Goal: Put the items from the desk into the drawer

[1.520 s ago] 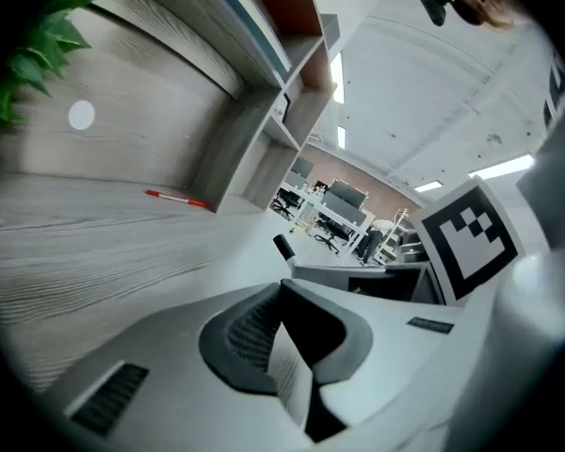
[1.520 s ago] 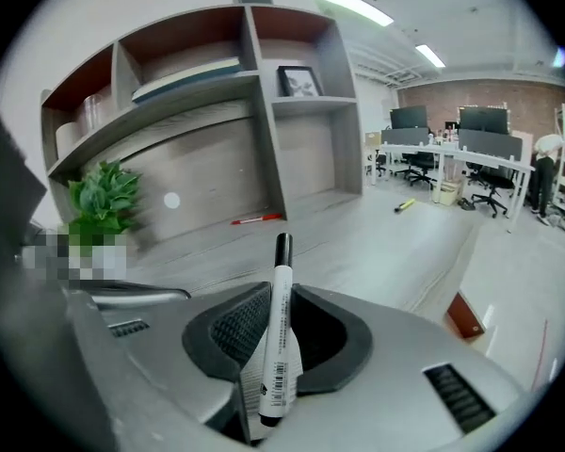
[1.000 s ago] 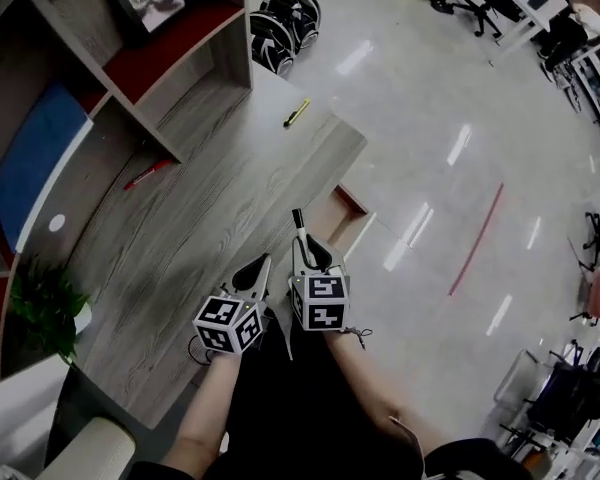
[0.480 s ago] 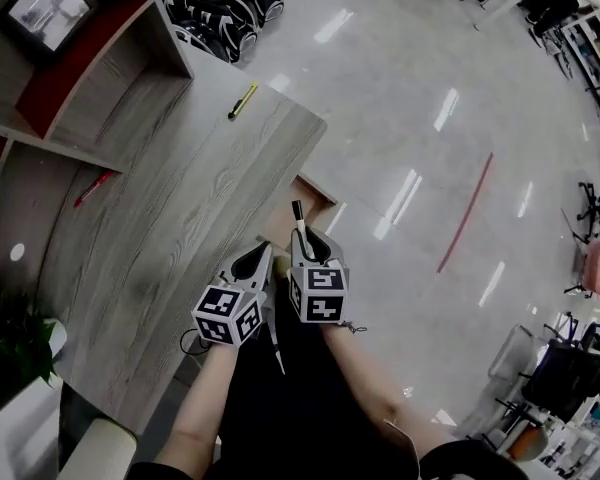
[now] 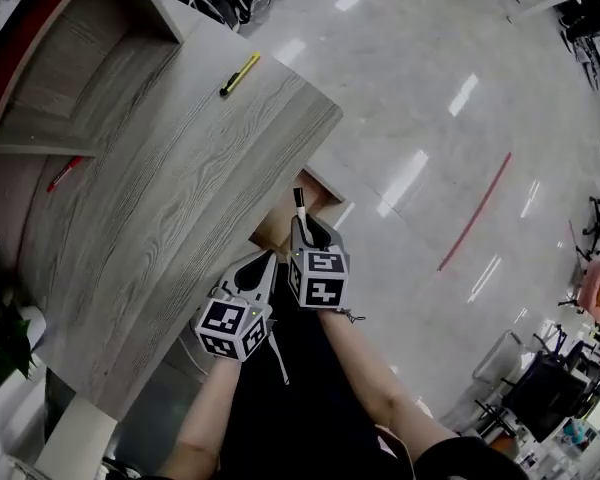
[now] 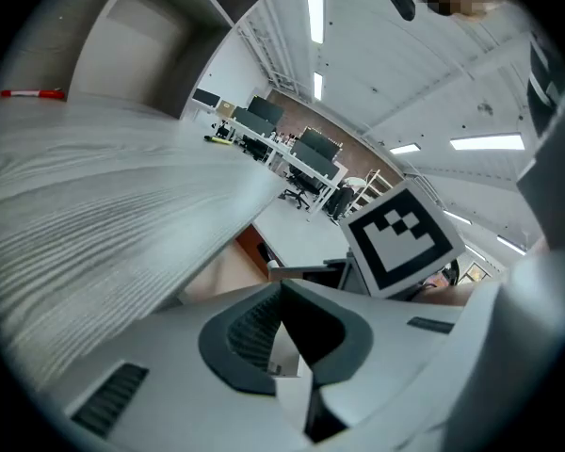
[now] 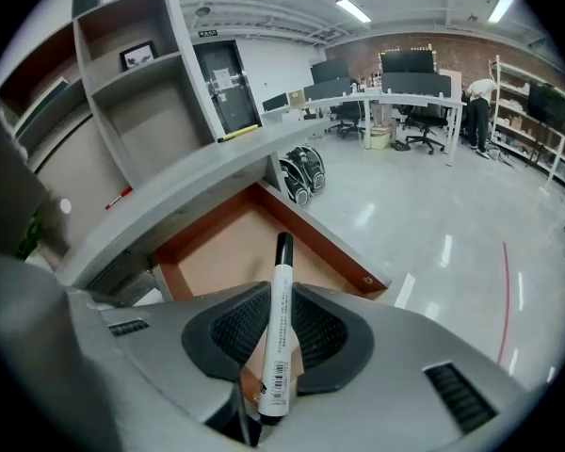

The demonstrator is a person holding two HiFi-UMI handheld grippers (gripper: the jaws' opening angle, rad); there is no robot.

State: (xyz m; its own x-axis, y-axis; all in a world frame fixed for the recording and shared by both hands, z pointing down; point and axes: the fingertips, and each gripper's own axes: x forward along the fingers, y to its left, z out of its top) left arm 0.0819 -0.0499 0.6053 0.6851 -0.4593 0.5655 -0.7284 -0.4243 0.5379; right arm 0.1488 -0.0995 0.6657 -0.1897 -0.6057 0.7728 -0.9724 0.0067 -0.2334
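Note:
A white marker (image 7: pixel 277 323) with a black cap stands up between the pads of my right gripper (image 7: pixel 281 295), which is shut on it. In the head view the right gripper (image 5: pixel 303 225) holds the marker (image 5: pixel 299 206) over the open drawer (image 5: pixel 326 176) at the desk's front edge. The drawer (image 7: pixel 331 240) has a tan floor and reddish walls, and what I see of it is bare. My left gripper (image 5: pixel 263 260) hangs just left of the right one, jaws together with nothing in them. The left gripper (image 6: pixel 284 295) sits beside the desk edge, with the drawer (image 6: pixel 249 247) ahead.
A yellow pen-like item (image 5: pixel 239 74) lies at the far end of the grey wooden desk (image 5: pixel 160 208), and a red pen (image 5: pixel 63 173) lies near the shelf unit (image 5: pixel 70 78). A potted plant (image 5: pixel 2 343) stands at the desk's left. Shiny floor spreads to the right.
Both grippers have sunk and moved in toward the open drawer, which now lies right under the marker's tip. The marker stays gripped. The desk has slid up and left in the head view.

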